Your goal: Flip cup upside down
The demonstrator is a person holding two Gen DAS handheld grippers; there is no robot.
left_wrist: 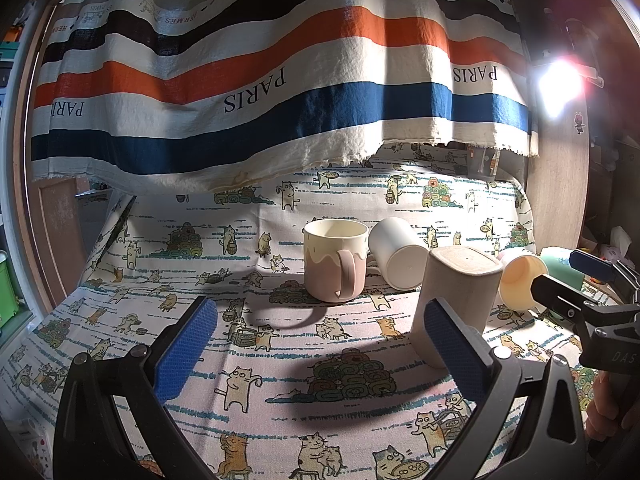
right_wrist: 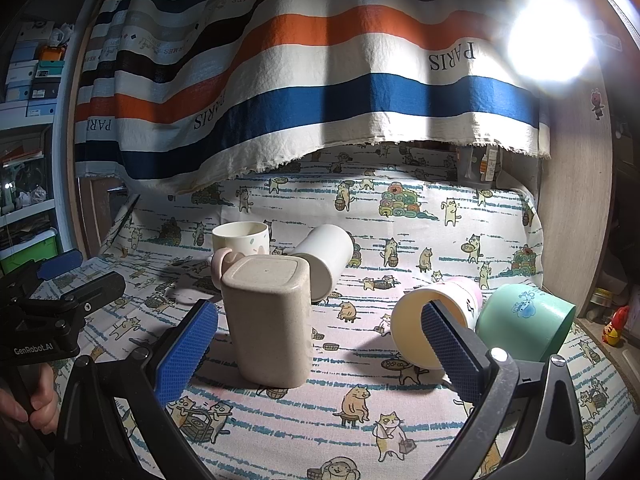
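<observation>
A beige square cup (left_wrist: 460, 292) (right_wrist: 268, 320) stands upside down on the cat-print cloth. A pink-and-cream mug (left_wrist: 335, 260) (right_wrist: 240, 240) stands upright behind it. A white cup (left_wrist: 400, 252) (right_wrist: 324, 256) lies on its side. A cream-and-pink cup (left_wrist: 522, 280) (right_wrist: 432, 316) and a green cup (right_wrist: 524, 320) lie on their sides at the right. My left gripper (left_wrist: 320, 344) is open and empty, the beige cup just beyond its right finger. My right gripper (right_wrist: 320, 348) is open and empty, the beige cup standing between its fingers but untouched.
A striped "PARIS" cloth (left_wrist: 280, 80) hangs behind the table. A bright lamp (right_wrist: 552, 36) glares at the upper right. A wooden panel (right_wrist: 576, 208) bounds the right side. The other gripper shows at each view's edge (left_wrist: 580, 296) (right_wrist: 60, 300).
</observation>
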